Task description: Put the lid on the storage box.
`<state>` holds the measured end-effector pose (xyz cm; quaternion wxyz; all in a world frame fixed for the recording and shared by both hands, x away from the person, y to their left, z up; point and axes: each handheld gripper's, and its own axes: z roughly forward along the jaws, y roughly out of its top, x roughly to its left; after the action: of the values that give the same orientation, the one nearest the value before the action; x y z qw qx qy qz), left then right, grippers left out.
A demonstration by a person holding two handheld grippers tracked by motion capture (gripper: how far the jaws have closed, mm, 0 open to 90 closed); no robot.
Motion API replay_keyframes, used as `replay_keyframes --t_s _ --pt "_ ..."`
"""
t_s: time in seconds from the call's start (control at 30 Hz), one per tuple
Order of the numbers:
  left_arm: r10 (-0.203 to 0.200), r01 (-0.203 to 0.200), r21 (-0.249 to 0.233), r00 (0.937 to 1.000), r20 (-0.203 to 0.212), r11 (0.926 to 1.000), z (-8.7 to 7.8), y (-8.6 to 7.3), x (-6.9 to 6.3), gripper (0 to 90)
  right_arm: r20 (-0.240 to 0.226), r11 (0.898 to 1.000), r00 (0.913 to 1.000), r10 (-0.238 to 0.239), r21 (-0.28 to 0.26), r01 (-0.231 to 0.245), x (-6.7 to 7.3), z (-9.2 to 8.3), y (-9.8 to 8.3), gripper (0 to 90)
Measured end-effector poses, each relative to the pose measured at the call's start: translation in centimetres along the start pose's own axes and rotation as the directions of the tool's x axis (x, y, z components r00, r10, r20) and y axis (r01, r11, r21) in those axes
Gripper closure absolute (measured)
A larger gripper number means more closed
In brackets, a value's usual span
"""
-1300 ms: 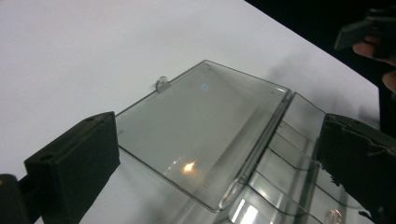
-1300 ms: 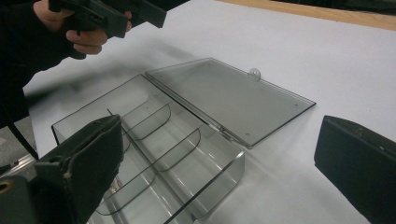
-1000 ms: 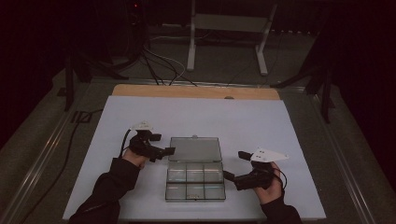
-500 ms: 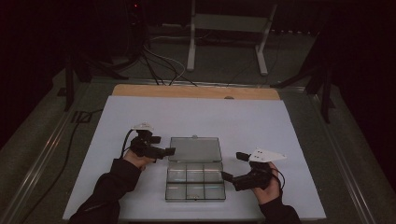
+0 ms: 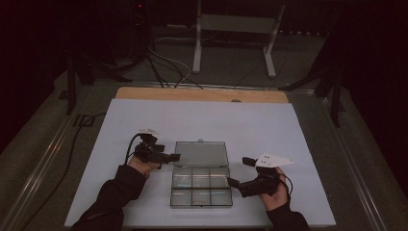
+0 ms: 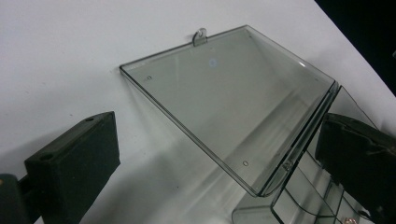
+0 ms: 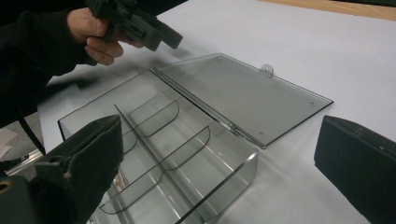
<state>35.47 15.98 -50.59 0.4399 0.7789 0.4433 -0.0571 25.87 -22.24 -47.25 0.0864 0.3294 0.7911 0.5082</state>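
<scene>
A clear, smoke-tinted plastic lid point(image 6: 229, 100) lay open and flat on the white bench point(image 6: 60, 56), a small rounded latch tab point(image 6: 200, 36) standing at its far edge. Along its hinge it joined the clear plastic compartment box point(image 6: 303, 196), whose curved dividers showed at the lower right. The left gripper point(image 6: 219, 158) held its two black jaws wide apart, one at each bottom corner, with the lid's near corner between them and nothing grasped.
</scene>
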Motion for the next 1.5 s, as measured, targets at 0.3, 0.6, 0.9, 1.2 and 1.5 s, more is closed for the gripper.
replay_keyframes --t_s 0.3,0.6,0.9,1.2,1.5 --pt "-0.036 0.035 0.020 0.9990 0.026 0.9992 0.6 -0.3 0.3 2.7 -0.002 1.000 1.0000 0.001 -0.002 -0.001 0.0 0.0 0.0 0.9" --pt "-0.073 0.071 0.045 0.9961 0.049 0.9964 1.2 -0.7 0.7 11.6 0.000 1.000 1.0000 0.001 -0.005 -0.001 0.0 -0.1 0.0 0.9" --pt "-0.137 0.134 0.049 0.9876 0.076 0.9898 1.5 -1.0 1.5 29.0 -0.003 1.000 1.0000 0.001 0.001 -0.001 0.0 0.0 0.0 0.9" --pt "-0.154 0.147 0.062 0.9798 0.128 0.9872 1.8 -1.2 1.7 42.8 -0.001 1.000 1.0000 0.002 0.003 -0.002 -0.1 0.0 0.0 0.9" --pt "-0.159 0.149 0.072 0.9735 0.164 0.9862 1.8 -1.2 1.8 51.9 0.003 1.000 1.0000 0.006 0.002 -0.006 -0.2 -0.1 0.0 1.0"
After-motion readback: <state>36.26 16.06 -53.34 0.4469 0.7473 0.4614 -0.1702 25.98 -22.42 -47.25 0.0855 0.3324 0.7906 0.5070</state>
